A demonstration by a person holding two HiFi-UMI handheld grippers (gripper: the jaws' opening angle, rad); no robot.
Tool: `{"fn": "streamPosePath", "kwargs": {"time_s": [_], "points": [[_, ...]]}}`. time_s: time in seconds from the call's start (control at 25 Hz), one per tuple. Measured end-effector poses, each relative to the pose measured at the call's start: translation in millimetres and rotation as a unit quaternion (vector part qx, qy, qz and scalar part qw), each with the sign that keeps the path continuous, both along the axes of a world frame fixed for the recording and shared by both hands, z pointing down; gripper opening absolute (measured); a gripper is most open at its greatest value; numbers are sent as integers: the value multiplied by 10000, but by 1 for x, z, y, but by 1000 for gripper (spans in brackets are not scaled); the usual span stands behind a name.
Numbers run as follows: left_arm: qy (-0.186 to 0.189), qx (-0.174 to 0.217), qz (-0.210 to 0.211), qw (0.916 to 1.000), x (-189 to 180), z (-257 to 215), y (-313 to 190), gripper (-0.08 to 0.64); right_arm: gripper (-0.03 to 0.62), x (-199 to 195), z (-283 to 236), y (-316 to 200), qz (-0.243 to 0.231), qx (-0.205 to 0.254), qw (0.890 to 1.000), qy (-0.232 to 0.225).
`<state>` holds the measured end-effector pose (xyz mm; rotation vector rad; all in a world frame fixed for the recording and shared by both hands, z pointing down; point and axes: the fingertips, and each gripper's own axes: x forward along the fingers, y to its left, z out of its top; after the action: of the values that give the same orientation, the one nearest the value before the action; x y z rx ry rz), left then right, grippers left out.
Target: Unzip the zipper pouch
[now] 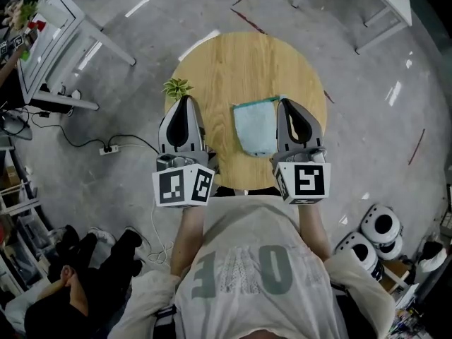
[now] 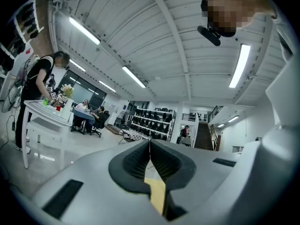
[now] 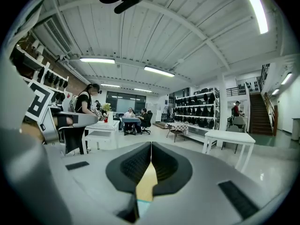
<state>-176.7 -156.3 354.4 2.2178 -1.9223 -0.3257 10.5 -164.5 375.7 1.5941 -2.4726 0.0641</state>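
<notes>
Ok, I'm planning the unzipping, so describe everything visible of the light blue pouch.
The light blue fabric pouch is roughly rectangular, with a darker teal strip along its far edge, possibly the zipper. It lies flat on the nearer half of the round wooden table, between the left gripper and the right gripper, which is close beside its right edge, jaws shut; contact cannot be told.

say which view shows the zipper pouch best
Head view: the light blue zipper pouch shows nearly whole on the round wooden table. The right gripper view shows perhaps a blue sliver of it; the left gripper view, none.
</notes>
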Motion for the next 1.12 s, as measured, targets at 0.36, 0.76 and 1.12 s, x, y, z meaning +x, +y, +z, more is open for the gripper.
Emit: {"fn": "streamPosePath", "kwargs": {"time_s": [0.36, 0.76, 1.12], "points": [[295, -240, 407, 9984, 20, 21, -26, 174, 29, 12, 8, -10, 34, -139, 9999, 42], [1228, -1548, 721, 9776, 40, 118, -42, 247, 29, 37, 23, -8, 292, -388, 9987, 126], [2247, -3304, 556, 9150, 54, 237, -38, 238, 29, 45, 38, -13, 282, -623, 9974, 211]]}}
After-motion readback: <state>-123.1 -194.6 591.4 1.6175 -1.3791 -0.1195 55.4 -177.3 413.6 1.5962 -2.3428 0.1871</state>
